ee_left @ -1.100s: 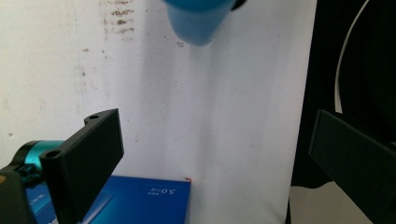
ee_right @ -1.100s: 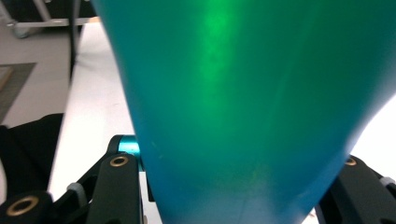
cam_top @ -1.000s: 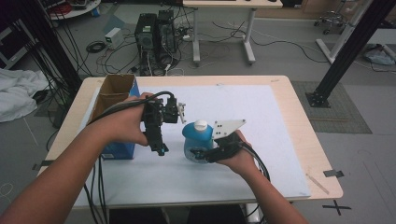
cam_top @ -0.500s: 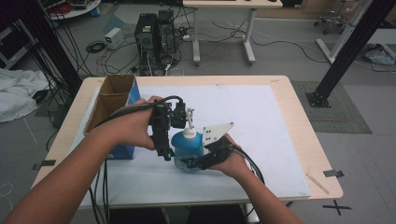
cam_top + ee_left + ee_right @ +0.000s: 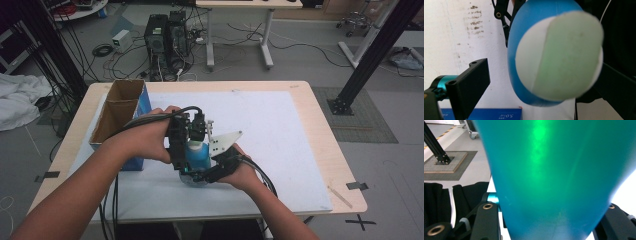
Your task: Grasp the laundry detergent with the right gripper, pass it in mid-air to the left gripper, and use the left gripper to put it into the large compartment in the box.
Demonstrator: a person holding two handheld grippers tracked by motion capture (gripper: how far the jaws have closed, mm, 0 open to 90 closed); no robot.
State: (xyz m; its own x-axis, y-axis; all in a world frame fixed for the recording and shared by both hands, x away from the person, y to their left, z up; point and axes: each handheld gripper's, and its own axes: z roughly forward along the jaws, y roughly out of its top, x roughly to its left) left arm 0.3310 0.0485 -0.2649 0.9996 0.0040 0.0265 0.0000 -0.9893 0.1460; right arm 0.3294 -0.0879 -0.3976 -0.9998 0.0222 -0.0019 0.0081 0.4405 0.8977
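A blue bottle (image 5: 199, 155) with a white cap (image 5: 559, 57) is held just above the white mat. My right gripper (image 5: 200, 175) is shut on its lower body, and in the right gripper view the blue bottle (image 5: 554, 175) fills the space between the two jaws of the right gripper (image 5: 550, 213). My left gripper (image 5: 184, 162) reaches down from above at the bottle's left side. In the left gripper view the cap sits between the jaws of the left gripper (image 5: 546, 72), which stand open; the left jaw is clear of the bottle.
An open cardboard box (image 5: 120, 107) with a blue side stands at the table's left, close to my left forearm. The white mat (image 5: 280, 130) covers most of the tabletop. Black cables trail from both grippers over the near edge.
My right gripper has carried the bottle to the left, bringing its cap under and between the left gripper's jaws. The left gripper has barely shifted.
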